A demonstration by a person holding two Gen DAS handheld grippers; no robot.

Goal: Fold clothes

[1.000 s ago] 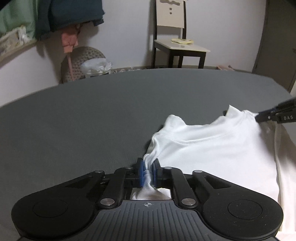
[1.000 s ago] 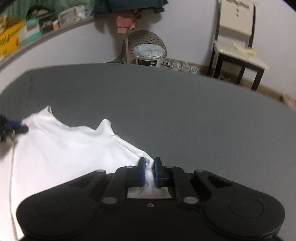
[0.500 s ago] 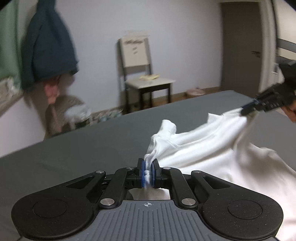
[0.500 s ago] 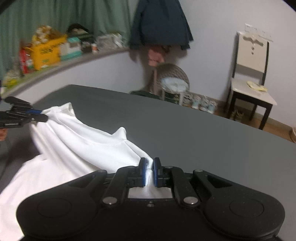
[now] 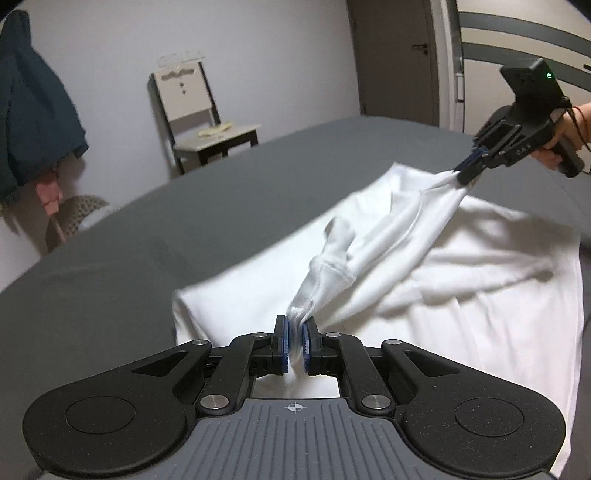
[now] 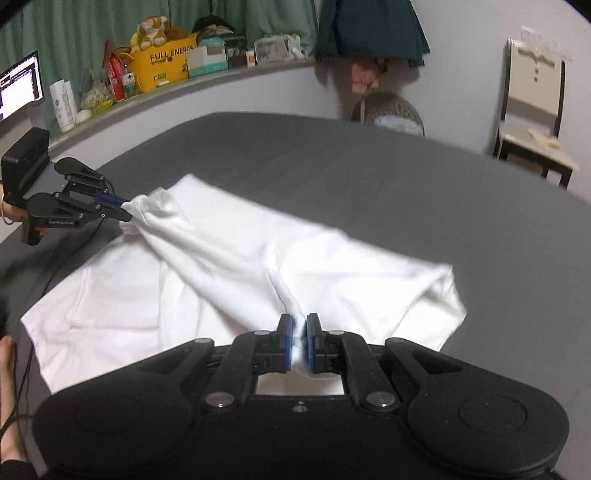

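A white T-shirt (image 5: 480, 295) (image 6: 229, 266) lies partly on the grey bed (image 5: 184, 236) (image 6: 406, 192), its upper edge lifted off the cover. My left gripper (image 5: 294, 345) is shut on one bunched corner of that edge. My right gripper (image 6: 299, 345) is shut on the other corner. The fabric stretches as a taut twisted band between them. In the left wrist view the right gripper (image 5: 467, 171) shows at the upper right, held by a hand. In the right wrist view the left gripper (image 6: 123, 210) shows at the left. The lower shirt rests flat.
A chair (image 5: 207, 122) (image 6: 532, 122) stands by the far wall. A dark jacket (image 5: 33, 110) (image 6: 369, 29) hangs on the wall above a wicker basket (image 6: 388, 110). A cluttered shelf (image 6: 166, 70) runs along the left wall. A cable (image 6: 26, 369) trails near the bed's edge.
Both grippers have risen and pulled back toward the shirt's hem, carrying the collar edge with them. The upper part of the shirt has lifted off the bed and is folding over the lower part.
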